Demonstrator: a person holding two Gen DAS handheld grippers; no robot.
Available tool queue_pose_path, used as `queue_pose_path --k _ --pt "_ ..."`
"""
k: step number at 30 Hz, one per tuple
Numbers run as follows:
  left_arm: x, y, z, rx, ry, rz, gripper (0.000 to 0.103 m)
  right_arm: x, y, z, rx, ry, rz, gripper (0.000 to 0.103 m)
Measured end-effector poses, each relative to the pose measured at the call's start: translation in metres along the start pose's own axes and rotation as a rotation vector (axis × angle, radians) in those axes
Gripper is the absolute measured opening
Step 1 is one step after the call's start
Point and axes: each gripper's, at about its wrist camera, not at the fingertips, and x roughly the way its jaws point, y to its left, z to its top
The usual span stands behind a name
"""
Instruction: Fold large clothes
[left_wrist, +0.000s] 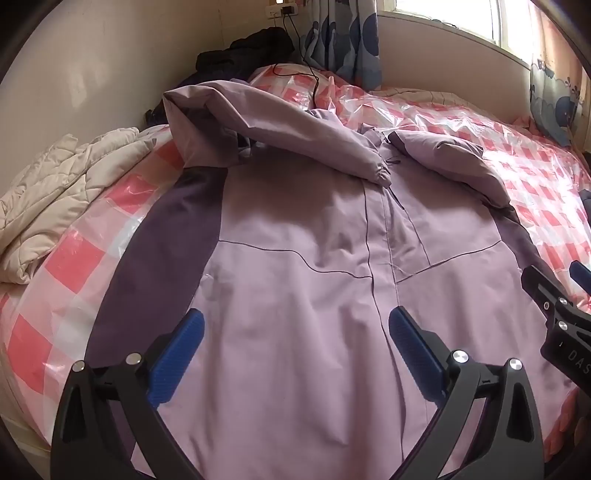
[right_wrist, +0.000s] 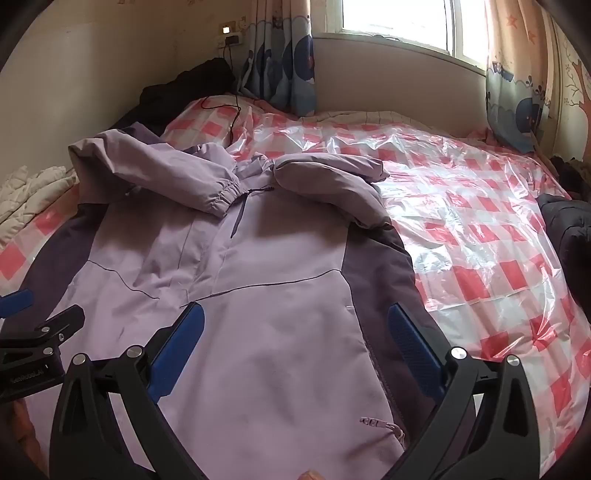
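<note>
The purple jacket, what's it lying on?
The purple jacket lies on a clear plastic sheet over a pink checked bedcover. Whatever is directly beneath the jacket stays hidden by its fabric.

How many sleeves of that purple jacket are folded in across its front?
2: the left sleeve lies across the chest of the jacket, cuff at the zipper; the right sleeve is folded in beside it.

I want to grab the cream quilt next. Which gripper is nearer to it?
Left. The cream quilt lies just beyond the left gripper; the right gripper hovers farther away.
</note>
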Motion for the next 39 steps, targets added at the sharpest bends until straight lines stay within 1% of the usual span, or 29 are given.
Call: queue_pose_path --k 9,14,16,21,39 --pt "-0.005 -0.003 -0.001 0.012 -0.019 0.016 0.096 0.000 -0.001 0.000 0.002 -0.001 0.002 0.096" --pt "-0.007 -0.002 0.000 0.011 -0.024 0.014 0.096 0.000 -0.001 0.000 0.001 0.000 0.004 0.096" --pt "-0.006 -0.003 0.003 0.003 -0.037 0.004 0.096 -0.001 -0.001 0.000 0.001 0.000 0.005 0.096" --pt "-0.010 -0.005 0.003 0.008 -0.062 0.014 0.096 -0.001 -0.001 0.000 0.005 0.001 0.008 0.096" --pt "-0.016 -0.006 0.004 0.002 -0.092 0.008 0.096 -0.001 -0.002 0.000 0.005 -0.002 0.006 0.096"
